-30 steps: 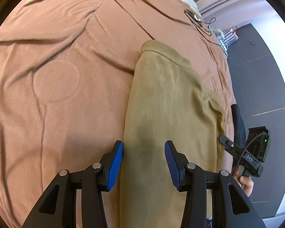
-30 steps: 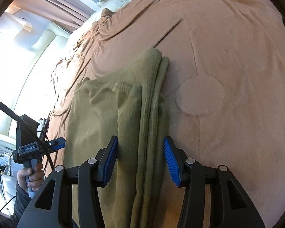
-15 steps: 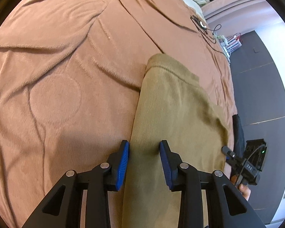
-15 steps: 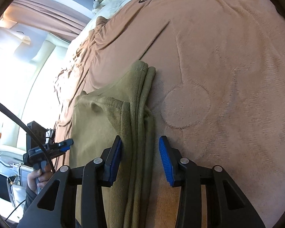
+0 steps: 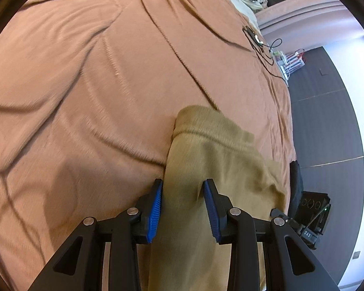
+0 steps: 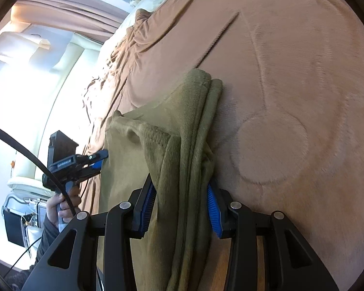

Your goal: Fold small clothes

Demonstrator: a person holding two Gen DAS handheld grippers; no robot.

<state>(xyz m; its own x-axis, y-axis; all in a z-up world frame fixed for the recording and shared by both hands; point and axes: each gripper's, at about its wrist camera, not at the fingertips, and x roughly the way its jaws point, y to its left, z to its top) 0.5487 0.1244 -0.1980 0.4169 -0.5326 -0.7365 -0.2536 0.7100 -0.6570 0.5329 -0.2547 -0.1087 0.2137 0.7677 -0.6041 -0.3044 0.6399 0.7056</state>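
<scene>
Bare brown blanket (image 5: 85, 84) flanks the olive garment's (image 5: 206, 160) folded edges.

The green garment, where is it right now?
The green garment lies on the brown blanket, low in both wrist views. The left gripper grips its left edge and the right gripper its layered right edge.

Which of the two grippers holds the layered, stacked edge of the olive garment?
The right gripper: several stacked edges of the olive fleece garment run between its fingers. The left gripper holds one smooth fold.
</scene>
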